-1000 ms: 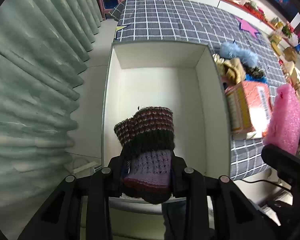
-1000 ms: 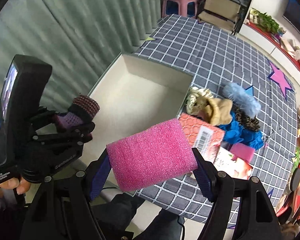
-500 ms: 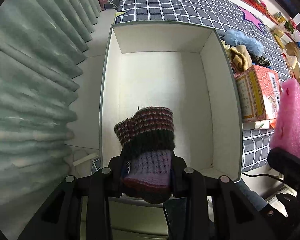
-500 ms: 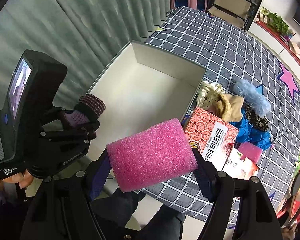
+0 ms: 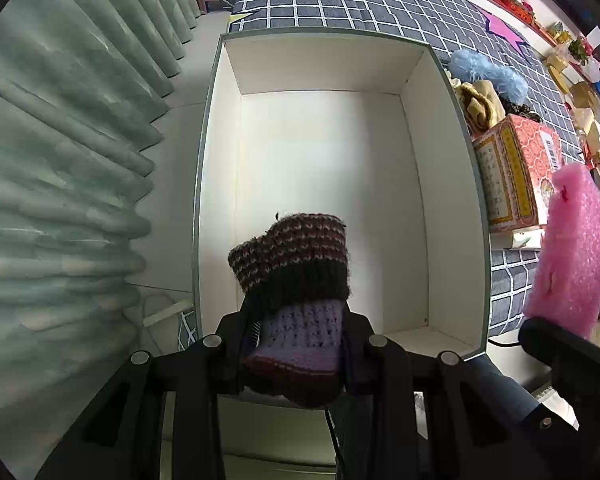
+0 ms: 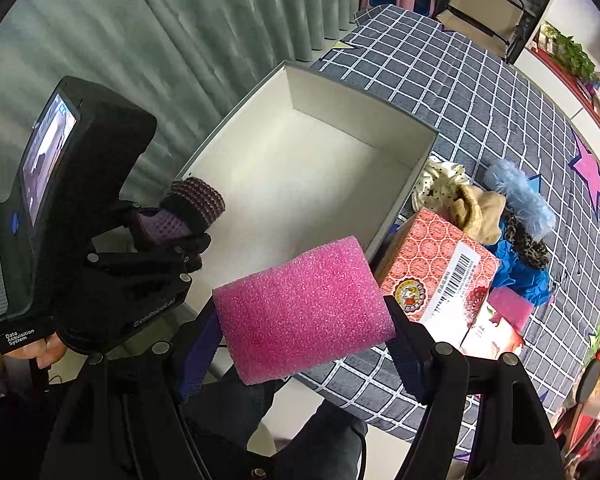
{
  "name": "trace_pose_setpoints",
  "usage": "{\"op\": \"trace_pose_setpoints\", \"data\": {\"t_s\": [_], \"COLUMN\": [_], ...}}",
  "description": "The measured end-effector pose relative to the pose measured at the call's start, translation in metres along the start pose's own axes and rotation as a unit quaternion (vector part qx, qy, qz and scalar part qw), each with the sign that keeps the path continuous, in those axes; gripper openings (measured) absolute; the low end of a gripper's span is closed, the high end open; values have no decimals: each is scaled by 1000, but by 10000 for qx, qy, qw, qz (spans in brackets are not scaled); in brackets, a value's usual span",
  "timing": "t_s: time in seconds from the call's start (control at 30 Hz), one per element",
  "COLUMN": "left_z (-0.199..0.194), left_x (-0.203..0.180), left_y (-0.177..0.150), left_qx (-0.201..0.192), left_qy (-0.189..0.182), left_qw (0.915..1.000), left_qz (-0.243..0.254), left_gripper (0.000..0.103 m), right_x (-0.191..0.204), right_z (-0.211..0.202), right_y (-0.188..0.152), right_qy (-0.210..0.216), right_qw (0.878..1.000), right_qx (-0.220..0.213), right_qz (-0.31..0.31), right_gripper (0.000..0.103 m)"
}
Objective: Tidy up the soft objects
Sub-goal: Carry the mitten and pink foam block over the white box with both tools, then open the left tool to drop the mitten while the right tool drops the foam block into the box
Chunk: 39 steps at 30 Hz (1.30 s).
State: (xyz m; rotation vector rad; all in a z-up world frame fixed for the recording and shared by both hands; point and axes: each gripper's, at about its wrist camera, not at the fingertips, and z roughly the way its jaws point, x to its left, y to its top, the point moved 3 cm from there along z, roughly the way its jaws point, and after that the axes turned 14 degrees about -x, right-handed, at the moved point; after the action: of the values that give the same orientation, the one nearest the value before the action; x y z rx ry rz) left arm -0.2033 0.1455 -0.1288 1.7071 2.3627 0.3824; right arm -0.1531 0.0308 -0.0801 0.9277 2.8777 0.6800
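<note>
My left gripper [image 5: 294, 340] is shut on a knitted piece [image 5: 292, 276], purple at the grip, black and maroon-striped at its free end. It hangs pointing down over the near end of an empty white box [image 5: 448, 148]. In the right wrist view the same knitted piece [image 6: 188, 212] shows in the left gripper [image 6: 168, 236] above the box [image 6: 404, 188]. My right gripper [image 6: 304, 316] is shut on a pink foam block [image 6: 304, 308], held near the box's near corner. The pink foam block [image 5: 568, 248] also appears at the right in the left wrist view.
The box sits on a grey checked cloth [image 6: 460, 92] at the table's edge by green curtains [image 5: 60, 160]. Beside its right wall lie a red patterned carton [image 6: 436, 264], a tan soft item [image 6: 480, 208], a blue fluffy item [image 6: 520, 200] and blue fabric [image 6: 520, 276].
Both grippers have drifted closer over the box, which now looms larger in both views. The grips on the knitted piece and the foam block are unchanged.
</note>
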Motion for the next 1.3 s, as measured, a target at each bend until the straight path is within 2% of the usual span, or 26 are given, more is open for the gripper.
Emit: {"op": "trace_pose_setpoints", "data": {"t_s": [1.07, 1.2, 1.27, 1.3], "left_z": [11, 16, 19, 19], "left_x": [-5, -2, -3, -3], "left_y": [-7, -9, -11, -12], "left_qx": [119, 111, 93, 59], "left_qy": [-9, -11, -25, -39], "left_qw": [9999, 9999, 9999, 9999], "left_qz": [48, 32, 81, 87], "left_gripper": [37, 41, 48, 56], "right_x": [11, 14, 16, 17], "right_z": [8, 9, 9, 9], "right_y": [-5, -4, -3, -2], "right_qy": [88, 191, 243, 239], "right_qw": [9995, 9991, 9988, 9986], "right_qx": [13, -60, -131, -169], "right_qz": [-302, -366, -409, -445], "right_gripper": [77, 77, 80, 81]}}
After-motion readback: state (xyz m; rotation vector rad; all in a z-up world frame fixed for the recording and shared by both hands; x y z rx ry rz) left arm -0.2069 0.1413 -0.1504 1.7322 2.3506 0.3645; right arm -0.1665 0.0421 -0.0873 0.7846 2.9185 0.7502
